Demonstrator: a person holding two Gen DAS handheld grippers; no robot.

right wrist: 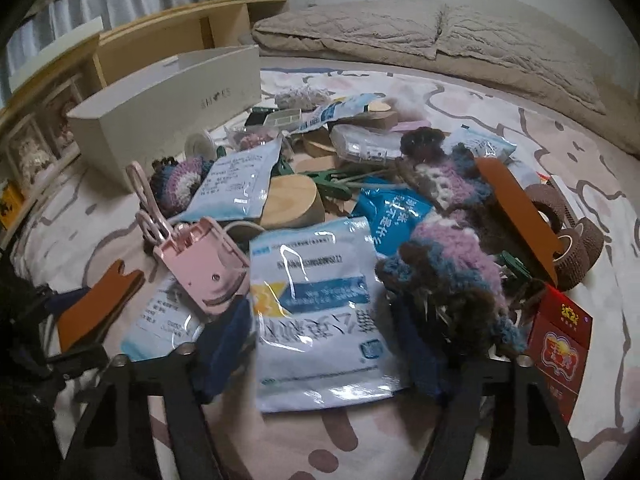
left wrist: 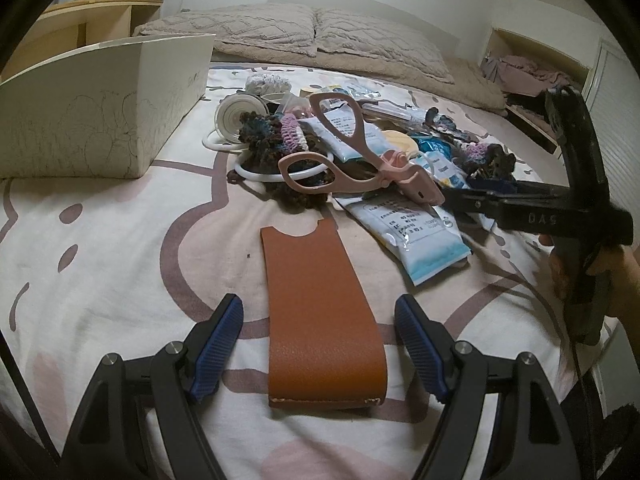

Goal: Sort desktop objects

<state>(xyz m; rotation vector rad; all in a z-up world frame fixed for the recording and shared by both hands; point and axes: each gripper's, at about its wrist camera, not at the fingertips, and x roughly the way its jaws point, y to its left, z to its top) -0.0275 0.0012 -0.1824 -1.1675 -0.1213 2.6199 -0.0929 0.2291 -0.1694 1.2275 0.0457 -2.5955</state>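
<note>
A brown leather sleeve (left wrist: 316, 300) lies flat on the patterned bedsheet. My left gripper (left wrist: 319, 344) is open and straddles the sleeve's near end, with a gap between each blue pad and the leather. In the right wrist view a white and blue plastic packet (right wrist: 320, 300) lies at the front of the heap of objects. My right gripper (right wrist: 320, 344) has its dark blue pads against the packet's two side edges, shut on it. Pink plastic scissors (left wrist: 360, 148) rest on the heap beside that packet.
A white cardboard box (left wrist: 100, 120) stands at the left of the heap. Crochet pieces (right wrist: 448, 272), wood blocks (right wrist: 292, 200), more packets, brown tape rolls (right wrist: 576, 252) and a red carton (right wrist: 560, 340) crowd the bed. Pillows (left wrist: 304, 36) lie behind. A hand (left wrist: 600, 280) holds the right gripper.
</note>
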